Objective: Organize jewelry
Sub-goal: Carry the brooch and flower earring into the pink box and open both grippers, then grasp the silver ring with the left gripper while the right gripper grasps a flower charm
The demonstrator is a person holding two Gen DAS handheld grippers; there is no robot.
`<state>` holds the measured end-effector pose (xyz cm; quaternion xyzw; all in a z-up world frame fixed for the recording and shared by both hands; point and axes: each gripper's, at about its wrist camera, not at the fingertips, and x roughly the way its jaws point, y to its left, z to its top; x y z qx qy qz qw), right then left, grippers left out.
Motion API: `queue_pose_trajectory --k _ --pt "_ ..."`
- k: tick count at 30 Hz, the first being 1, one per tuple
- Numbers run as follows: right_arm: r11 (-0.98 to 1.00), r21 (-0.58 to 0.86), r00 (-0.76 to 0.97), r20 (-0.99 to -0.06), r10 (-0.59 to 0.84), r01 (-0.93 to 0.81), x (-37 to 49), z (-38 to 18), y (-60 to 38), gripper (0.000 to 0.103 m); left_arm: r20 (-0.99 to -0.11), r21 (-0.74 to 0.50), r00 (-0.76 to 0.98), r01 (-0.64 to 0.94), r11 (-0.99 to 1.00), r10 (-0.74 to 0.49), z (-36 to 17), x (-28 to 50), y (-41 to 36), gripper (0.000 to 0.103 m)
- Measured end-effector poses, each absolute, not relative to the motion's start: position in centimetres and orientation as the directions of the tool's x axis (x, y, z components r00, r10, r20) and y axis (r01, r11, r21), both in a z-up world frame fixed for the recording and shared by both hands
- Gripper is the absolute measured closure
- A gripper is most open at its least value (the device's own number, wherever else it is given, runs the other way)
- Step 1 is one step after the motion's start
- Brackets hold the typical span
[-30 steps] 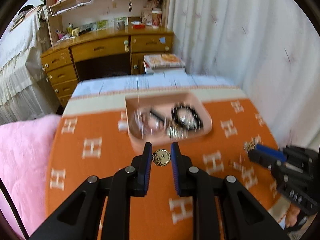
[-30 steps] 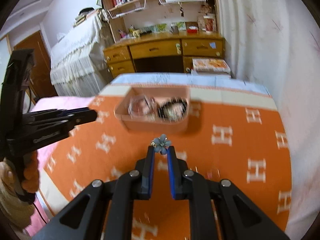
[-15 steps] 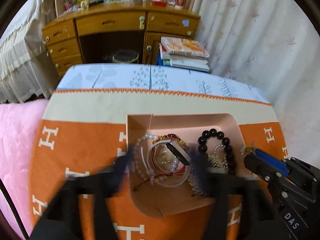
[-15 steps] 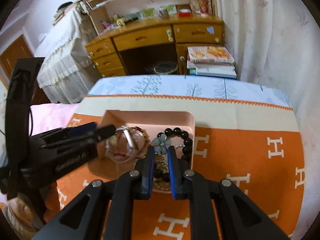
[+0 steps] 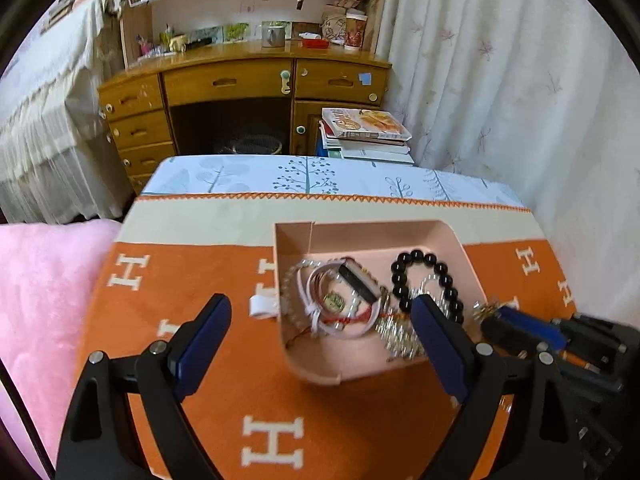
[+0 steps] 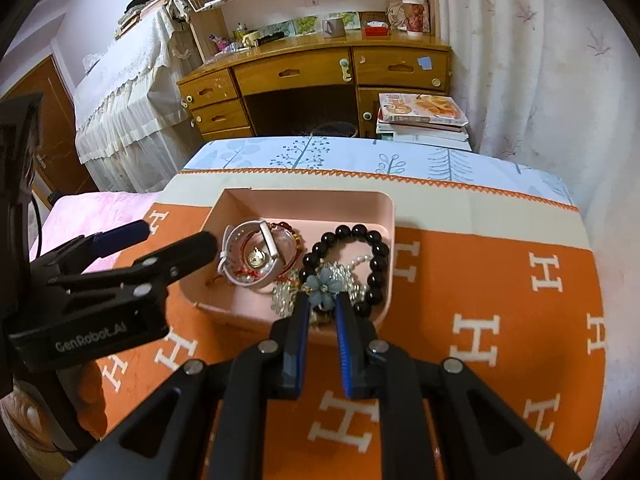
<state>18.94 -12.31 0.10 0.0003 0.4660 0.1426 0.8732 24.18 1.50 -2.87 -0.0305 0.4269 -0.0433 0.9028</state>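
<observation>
Right gripper (image 6: 322,304) pinching light, fragile flower brooch (image 6: 323,285) by its edge; left gripper (image 5: 320,320) opening wide, empty, tray (image 5: 360,232) at 12 o'clock.

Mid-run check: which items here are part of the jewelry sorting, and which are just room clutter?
Part of the job:
- pink tray
- blue flower piece, pinched in the right tool
- black bead bracelet
- white watch
- gold coin charm
- left tool, jaws opening, nothing between them

Lying about:
- stacked books
- wooden desk
- pink blanket
</observation>
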Motion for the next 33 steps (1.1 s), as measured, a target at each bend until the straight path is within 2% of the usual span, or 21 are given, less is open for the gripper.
queue_pose_trajectory --k 10,23,26,28,33 --pt "0.962 0.156 0.559 -0.788 0.257 -0.222 13.4 1.9 -14.3 0.09 -0.762 -0.076 0.637 0.098 0.992 -0.121 -0.7 17.8 1.4 0.013" --pt "0.968 0.16 0.583 -0.774 0.245 -0.193 6.6 2.5 -17.2 0.089 -0.751 -0.071 0.644 0.137 0.988 -0.143 -0.6 11.3 0.0 0.013" --pt "0.97 0.15 0.589 -0.773 0.236 -0.192 5.4 2.5 -17.6 0.088 -0.752 -0.067 0.642 0.153 0.986 -0.151 -1.0 10.2 -0.7 0.009" --pt "0.972 0.141 0.59 -0.775 0.227 -0.189 4.8 2.3 -17.8 0.088 -0.755 -0.08 0.636 0.156 0.984 -0.162 -1.3 9.6 -1.0 0.001" --pt "0.973 0.137 0.58 -0.784 0.22 -0.184 3.3 1.6 -18.3 0.088 -0.76 -0.105 0.621 0.175 0.979 -0.193 -2.3 8.3 -1.2 0.001"
